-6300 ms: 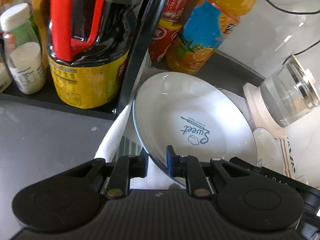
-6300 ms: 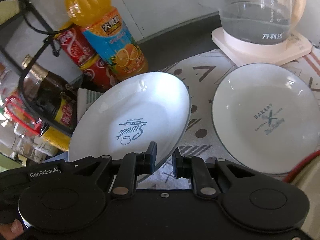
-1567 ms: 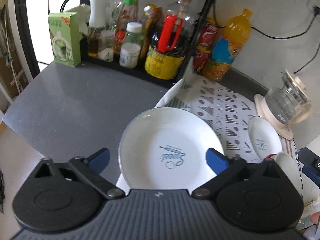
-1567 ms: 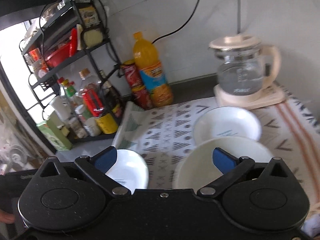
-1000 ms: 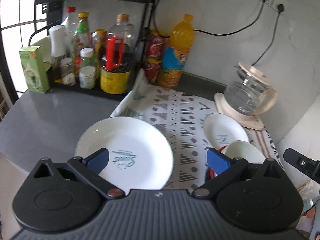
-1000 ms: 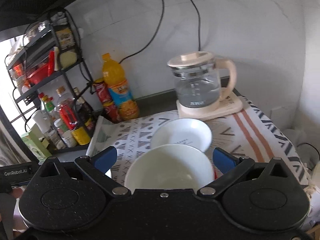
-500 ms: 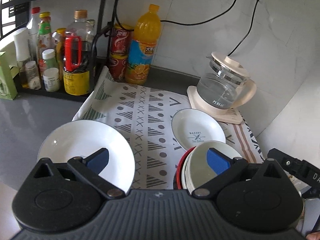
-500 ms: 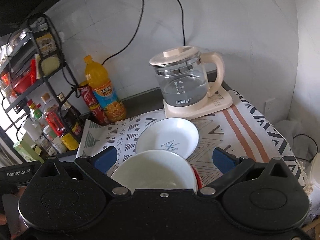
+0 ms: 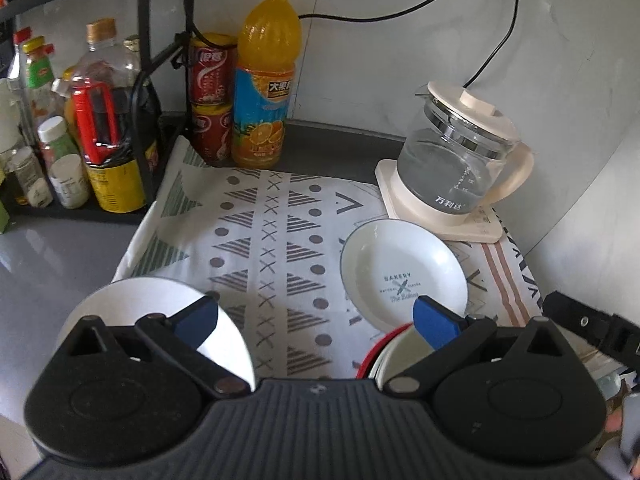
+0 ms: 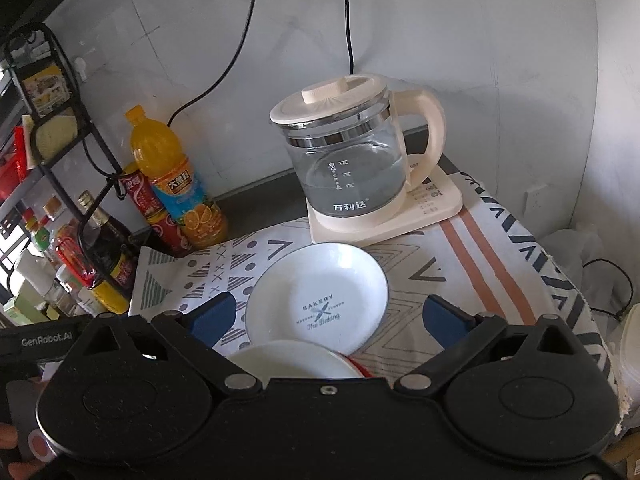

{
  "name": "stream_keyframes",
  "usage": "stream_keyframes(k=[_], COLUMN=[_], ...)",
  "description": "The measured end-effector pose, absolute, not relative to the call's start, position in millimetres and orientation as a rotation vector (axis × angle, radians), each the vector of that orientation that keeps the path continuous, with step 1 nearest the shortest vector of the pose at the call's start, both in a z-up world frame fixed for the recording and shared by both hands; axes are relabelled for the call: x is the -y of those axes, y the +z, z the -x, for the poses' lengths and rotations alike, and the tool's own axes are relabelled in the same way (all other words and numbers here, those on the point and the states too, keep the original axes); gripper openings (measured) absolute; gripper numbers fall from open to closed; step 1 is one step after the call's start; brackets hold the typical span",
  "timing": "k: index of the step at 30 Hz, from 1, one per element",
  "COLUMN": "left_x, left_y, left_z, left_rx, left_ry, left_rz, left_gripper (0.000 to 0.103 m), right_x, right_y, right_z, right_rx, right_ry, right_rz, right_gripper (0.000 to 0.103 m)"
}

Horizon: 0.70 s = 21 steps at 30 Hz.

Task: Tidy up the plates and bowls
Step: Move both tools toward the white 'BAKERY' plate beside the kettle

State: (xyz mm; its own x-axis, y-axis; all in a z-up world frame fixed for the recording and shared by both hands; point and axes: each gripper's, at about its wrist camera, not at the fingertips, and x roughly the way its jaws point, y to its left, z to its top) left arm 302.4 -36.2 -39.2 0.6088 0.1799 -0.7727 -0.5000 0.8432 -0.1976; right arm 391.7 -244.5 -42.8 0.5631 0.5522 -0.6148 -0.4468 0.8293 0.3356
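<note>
Both grippers hover over the patterned cloth (image 9: 256, 240), jaws spread wide and holding nothing.

At the left, a white plate (image 9: 160, 300) lies on the cloth's near corner, under the left gripper (image 9: 316, 320). In the middle, the "BAKERY" plate (image 10: 320, 292) rests flat on the cloth, in front of the glass kettle (image 10: 344, 164). A white bowl (image 10: 292, 360) nested in a red-rimmed one sits just below the right gripper (image 10: 328, 316), touching that plate's near edge.
</note>
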Motion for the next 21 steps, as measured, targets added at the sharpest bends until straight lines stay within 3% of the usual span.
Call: stream_keyframes(k=[13, 21], left_x=[23.3, 15.3], left_y=[-61.4, -87.6], left_z=[-360.5, -385.9], left_rx=[-0.878, -0.914], left_ry=[0.312, 0.283], left_rz=[0.439, 0.479], left_gripper=[0.102, 0.094], right_x=[228.8, 217.2], right_y=[-64.0, -86.3], right_z=[-436.8, -464.0], right_rx=[-0.893, -1.014], right_ry=[0.568, 0.546], right_rz=[-0.171, -0.173], right_gripper=[0.089, 0.067])
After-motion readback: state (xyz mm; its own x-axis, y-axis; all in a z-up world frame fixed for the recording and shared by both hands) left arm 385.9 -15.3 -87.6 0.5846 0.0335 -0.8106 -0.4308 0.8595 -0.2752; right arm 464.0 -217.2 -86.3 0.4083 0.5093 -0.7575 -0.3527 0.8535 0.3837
